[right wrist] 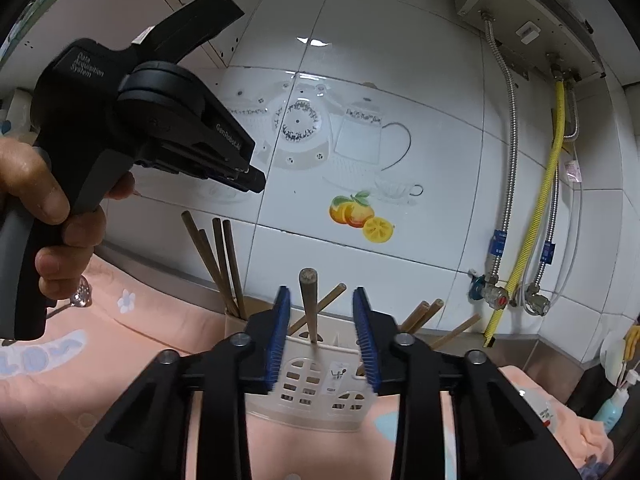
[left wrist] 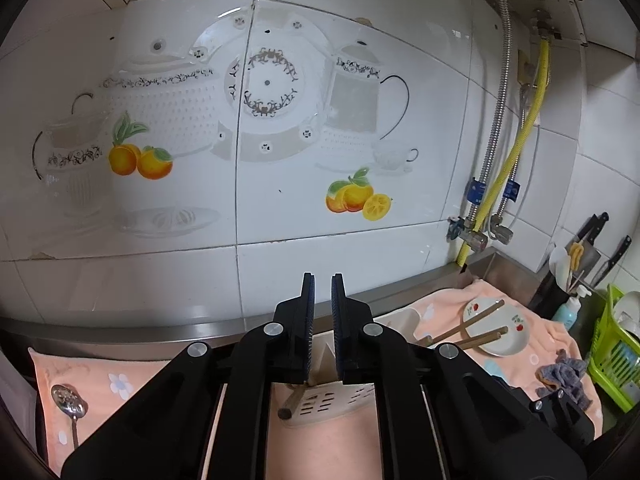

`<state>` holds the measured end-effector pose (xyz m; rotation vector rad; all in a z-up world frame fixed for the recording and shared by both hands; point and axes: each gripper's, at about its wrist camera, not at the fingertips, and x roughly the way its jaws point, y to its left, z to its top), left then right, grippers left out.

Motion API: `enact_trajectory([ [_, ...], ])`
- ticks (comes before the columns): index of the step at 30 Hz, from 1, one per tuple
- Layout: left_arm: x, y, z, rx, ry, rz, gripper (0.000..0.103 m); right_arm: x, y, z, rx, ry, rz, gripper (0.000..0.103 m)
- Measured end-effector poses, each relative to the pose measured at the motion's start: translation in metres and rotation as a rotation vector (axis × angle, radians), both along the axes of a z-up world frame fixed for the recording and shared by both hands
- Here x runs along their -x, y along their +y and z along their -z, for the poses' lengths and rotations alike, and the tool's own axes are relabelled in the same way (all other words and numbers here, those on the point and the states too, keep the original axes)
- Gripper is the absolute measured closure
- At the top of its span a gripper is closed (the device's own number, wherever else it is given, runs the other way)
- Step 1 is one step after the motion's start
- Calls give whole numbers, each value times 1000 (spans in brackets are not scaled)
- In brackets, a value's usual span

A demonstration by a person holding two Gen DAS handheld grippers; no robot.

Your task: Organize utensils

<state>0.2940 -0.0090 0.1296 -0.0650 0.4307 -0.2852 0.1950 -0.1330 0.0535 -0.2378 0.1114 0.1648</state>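
A pink towel [right wrist: 140, 320] is lying over the surface. On it a white utensil holder [right wrist: 320, 392] is standing, with brown chopsticks [right wrist: 224, 264] leaning inside. The left gripper [right wrist: 256, 180], held in a bare hand [right wrist: 48, 208], is hanging in the air over the left end of the holder, tipped forward. Its jaws are sitting almost together with nothing between them. The right gripper [right wrist: 322, 332] is pointing at the holder with its jaws spread wide and not touching the one chopstick [right wrist: 310, 304] sticking up between them. A small plate [left wrist: 496, 326] is carrying two more chopsticks [left wrist: 476, 326]. A spoon [left wrist: 70, 404] is lying on the towel at the far left.
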Motion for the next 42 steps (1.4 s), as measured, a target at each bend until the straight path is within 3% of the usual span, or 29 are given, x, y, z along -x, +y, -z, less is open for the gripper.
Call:
enact_trajectory([
  [1, 2, 0, 0, 2, -2, 1, 95, 2, 0, -1, -1, -2, -1, 83],
  [3, 6, 0, -1, -1, -5, 4, 95, 2, 0, -2, -5, 3, -15, 96],
  [13, 9, 3, -2, 7, -12, 14, 95, 5, 10, -14, -2, -53, -24, 96],
  [22, 10, 9, 3, 14, -7, 23, 95, -15, 18, -5, 2, -26, 12, 96],
  [27, 12, 12, 5, 19, -3, 20, 95, -13, 16, -3, 13, -25, 25, 83],
  [30, 15, 13, 5, 23, 0, 21, 94, -9, 13, -4, 12, -23, 27, 81],
  [34, 25, 15, 6, 16, -6, 13, 78, -3, 7, -5, 5, -6, 28, 74],
  [38, 40, 16, 9, 9, -7, 10, 72, 7, -1, -5, -3, 18, 32, 66],
  [39, 44, 17, 10, 6, -7, 7, 65, 10, -3, -4, -10, 32, 30, 63],
  [42, 57, 18, 15, 1, -1, 4, 63, 16, -10, -2, -24, 69, 28, 59],
])
